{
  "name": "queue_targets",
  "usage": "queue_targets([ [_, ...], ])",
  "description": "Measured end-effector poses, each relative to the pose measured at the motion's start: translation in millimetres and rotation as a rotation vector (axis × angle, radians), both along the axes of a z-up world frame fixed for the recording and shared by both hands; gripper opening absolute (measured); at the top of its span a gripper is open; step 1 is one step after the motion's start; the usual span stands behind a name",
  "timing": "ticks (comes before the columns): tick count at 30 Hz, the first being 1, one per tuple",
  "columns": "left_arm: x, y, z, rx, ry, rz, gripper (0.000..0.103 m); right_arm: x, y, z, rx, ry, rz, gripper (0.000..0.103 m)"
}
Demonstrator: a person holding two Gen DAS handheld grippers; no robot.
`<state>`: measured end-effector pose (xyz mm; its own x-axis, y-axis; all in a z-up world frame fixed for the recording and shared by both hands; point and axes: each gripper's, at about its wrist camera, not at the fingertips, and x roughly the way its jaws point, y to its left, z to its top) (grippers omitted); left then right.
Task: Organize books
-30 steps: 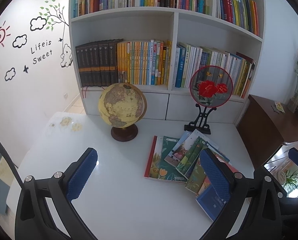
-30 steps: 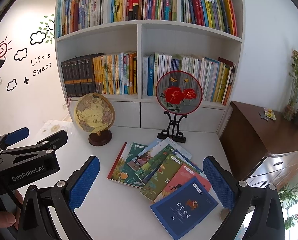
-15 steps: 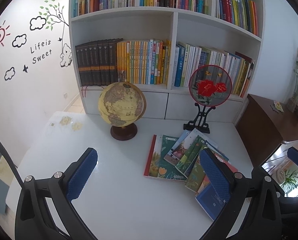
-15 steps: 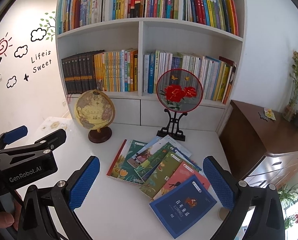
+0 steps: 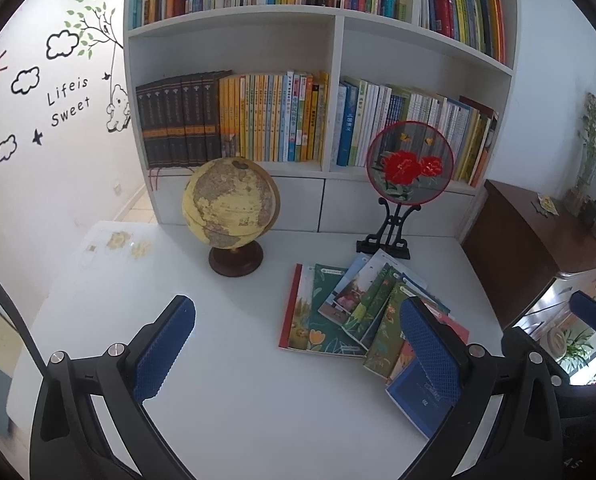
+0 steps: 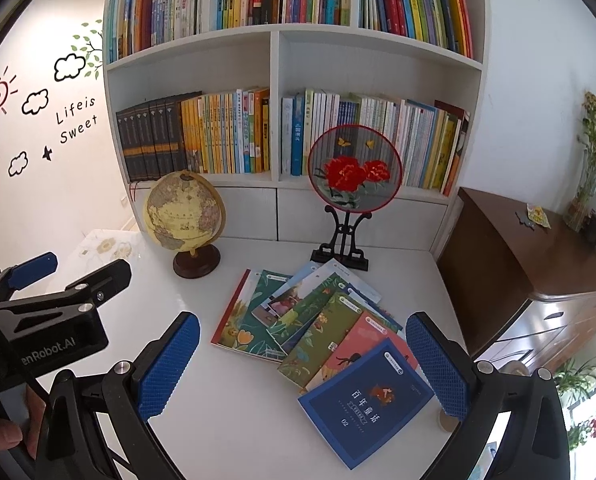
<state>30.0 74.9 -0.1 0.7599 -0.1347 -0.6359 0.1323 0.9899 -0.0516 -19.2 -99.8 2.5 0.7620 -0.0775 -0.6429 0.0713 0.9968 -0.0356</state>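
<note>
Left wrist view: left gripper (image 5: 298, 354) held above the white table (image 5: 233, 400), jaws spread wide, nothing between the blue pads (image 5: 163, 350). The fanned books (image 5: 358, 312) lie flat on the table, right of centre, between the globe (image 5: 230, 204) and the table's right edge, in front of the round embroidered fan on its stand (image 5: 410, 164). The books overlap like a hand of cards; the leftmost, red-spined one (image 5: 304, 312) has its long axis running roughly toward the bookshelf (image 5: 338, 92), and each book to its right leans further clockwise. The blue book (image 5: 416, 400) sits nearest, partly hidden behind the right pad. Right wrist view: right gripper (image 6: 304, 364) also wide apart and empty, hovering over the near end of the fan of books (image 6: 310, 316). The blue book (image 6: 366, 398) lies on top at the near right, long axis diagonal, its title reading toward the camera, top edge pointing up-right. The red-spined book (image 6: 237, 312) lies at the far left of the spread, spine on its left side. Globe (image 6: 183, 214) stands left of the books, apart from them. The left gripper's body (image 6: 45, 320) shows at the left edge.
</note>
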Motion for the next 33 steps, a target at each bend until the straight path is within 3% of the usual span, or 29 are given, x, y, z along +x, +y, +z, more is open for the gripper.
queue_targets([
  [8, 8, 0, -5, -0.003, 0.009, -0.036, 0.102, 1, 6, -2, -0.054, -0.01, -0.03, 0.103],
  [12, 15, 2, -14, 0.051, 0.024, -0.054, 0.102, 2, 10, -7, -0.081, -0.035, -0.022, 0.103],
  [15, 19, 3, -23, 0.113, 0.018, -0.087, 0.102, 5, 9, -13, -0.033, -0.015, -0.034, 0.103],
  [17, 24, 5, -31, 0.112, 0.031, -0.159, 0.102, 7, 4, -20, 0.029, -0.007, -0.042, 0.103],
  [19, 28, 6, -42, 0.076, 0.044, -0.239, 0.102, 9, -3, -37, 0.134, 0.006, -0.027, 0.103],
  [21, 34, 3, -55, 0.031, 0.066, -0.331, 0.102, 14, -10, -67, 0.212, 0.107, -0.029, 0.103],
  [24, 44, -9, -82, 0.01, 0.118, -0.418, 0.102, 1, -29, -118, 0.286, 0.243, -0.129, 0.095],
  [27, 52, -31, -109, 0.01, 0.153, -0.493, 0.102, -21, -57, -161, 0.353, 0.325, -0.244, 0.095],
  [30, 60, -64, -139, 0.004, 0.194, -0.572, 0.102, -33, -94, -188, 0.482, 0.31, -0.344, 0.095],
  [33, 64, -100, -168, 0.017, 0.247, -0.636, 0.102, -44, -122, -212, 0.495, 0.236, -0.443, 0.095],
])
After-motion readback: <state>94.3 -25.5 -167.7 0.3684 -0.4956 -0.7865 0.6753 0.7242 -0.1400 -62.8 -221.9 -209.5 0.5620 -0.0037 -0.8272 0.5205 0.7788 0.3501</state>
